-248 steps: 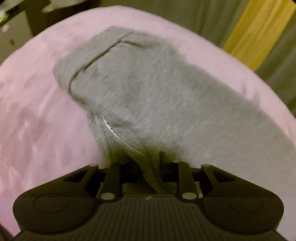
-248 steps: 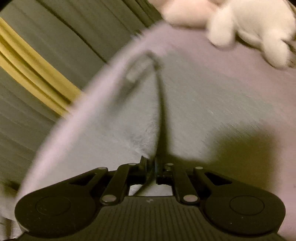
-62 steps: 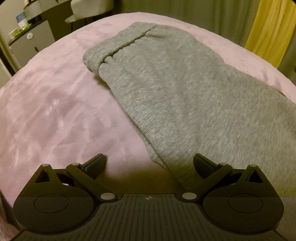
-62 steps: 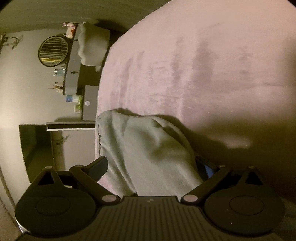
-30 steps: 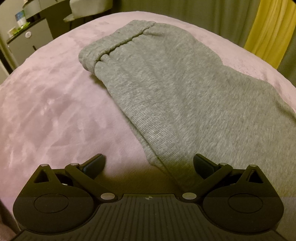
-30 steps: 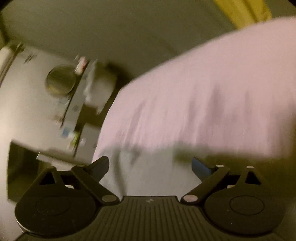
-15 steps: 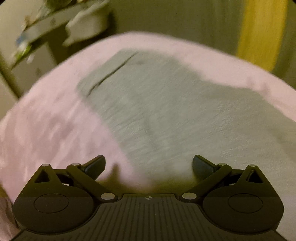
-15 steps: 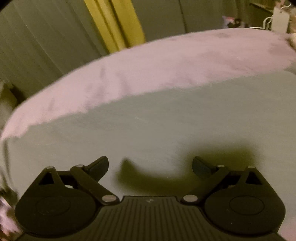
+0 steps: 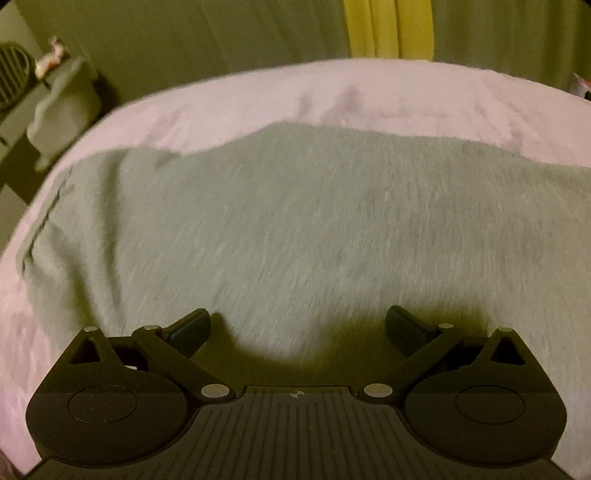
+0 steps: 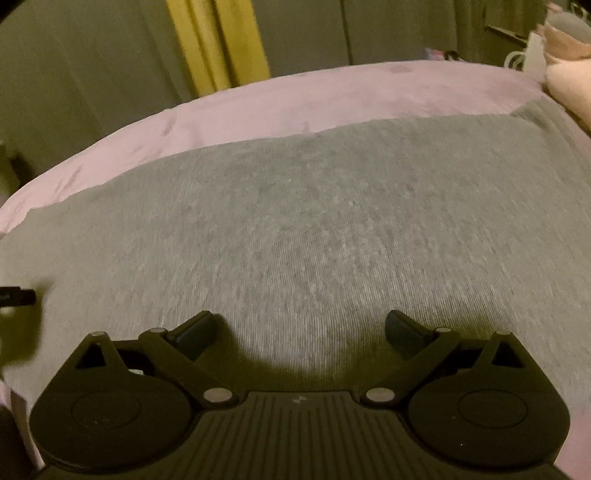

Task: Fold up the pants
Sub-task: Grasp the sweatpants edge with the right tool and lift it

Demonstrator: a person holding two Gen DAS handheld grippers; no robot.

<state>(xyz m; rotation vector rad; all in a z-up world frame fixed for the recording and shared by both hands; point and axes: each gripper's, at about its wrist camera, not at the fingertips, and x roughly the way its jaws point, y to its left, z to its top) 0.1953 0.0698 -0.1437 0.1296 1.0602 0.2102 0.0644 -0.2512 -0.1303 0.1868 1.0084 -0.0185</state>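
Grey sweatpants (image 9: 295, 221) lie flat across a pink bed cover (image 9: 369, 96), folded lengthwise, waistband end at the left of the left wrist view. My left gripper (image 9: 297, 326) is open and empty, just above the near edge of the pants. The same pants fill the right wrist view (image 10: 314, 229). My right gripper (image 10: 301, 326) is open and empty over the pants' near part. A dark tip of the left gripper shows at the left edge of the right wrist view (image 10: 16, 297).
Yellow curtain (image 9: 388, 29) and grey curtains hang behind the bed. A chair and dark desk (image 9: 59, 103) stand at the left. A pale plush toy (image 10: 569, 74) lies on the bed at the far right.
Both grippers have swung round to face across the pants toward the curtains. Both stay open and empty. The pants have not moved.
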